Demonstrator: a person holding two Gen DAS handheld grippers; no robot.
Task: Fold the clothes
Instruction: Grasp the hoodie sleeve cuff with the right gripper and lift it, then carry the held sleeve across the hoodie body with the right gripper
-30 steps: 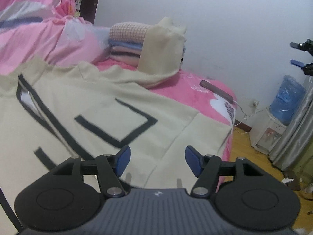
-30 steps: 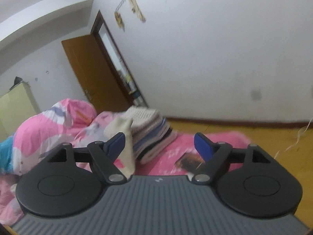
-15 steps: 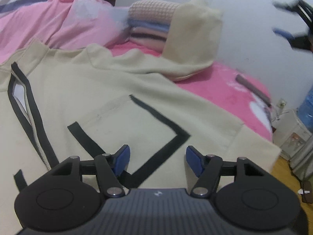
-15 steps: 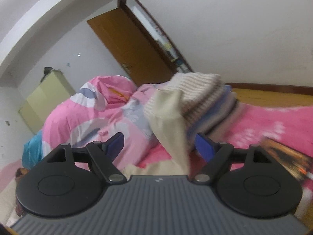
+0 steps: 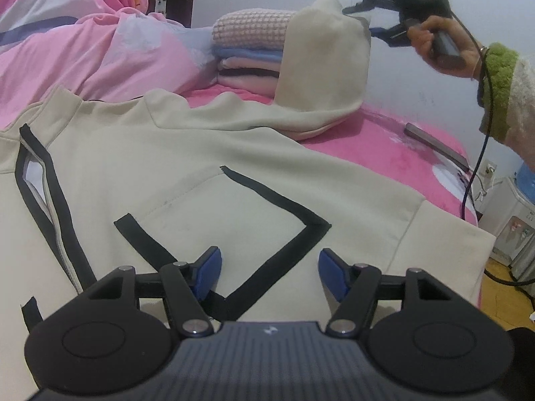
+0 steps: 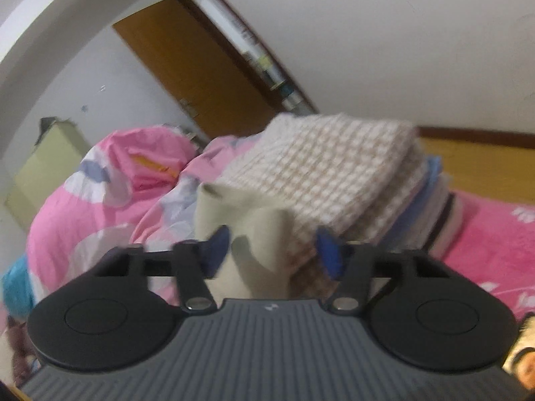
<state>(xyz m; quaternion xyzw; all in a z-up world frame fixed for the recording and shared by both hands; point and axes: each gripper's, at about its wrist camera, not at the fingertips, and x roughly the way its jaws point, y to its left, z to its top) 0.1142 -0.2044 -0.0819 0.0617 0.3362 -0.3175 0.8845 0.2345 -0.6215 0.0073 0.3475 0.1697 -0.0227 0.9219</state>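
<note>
Nearest the left wrist camera, the left gripper (image 5: 269,275) hangs just above the lower front of the cream zip jacket (image 5: 207,180), jaws about two-thirds apart and holding nothing, the black trim of the pocket (image 5: 277,230) lying between and just beyond its blue pads. The jacket lies spread face up across the pink bed (image 5: 384,153), zip on the left, hem corner reaching the right edge of the mattress. Farther off, its right sleeve (image 5: 322,67) runs up and drapes against the stack of folded clothes (image 5: 249,53) at the far side of the bed. There the right gripper (image 6: 272,252) has arrived at the sleeve end; its jaws have just been closing, the cream cuff sits between the pads, yet in the blurred right wrist view they look still apart and not yet pressing the cloth. The step in hand looks like fetching that sleeve to fold it across the body. To do it well, take only the cuff, not the waffle-knit piece (image 6: 321,173) on top of the stack just behind it, lift clear before drawing back so the stack is not dragged over, and let the left gripper pin the body flat near the pocket meanwhile.
</note>
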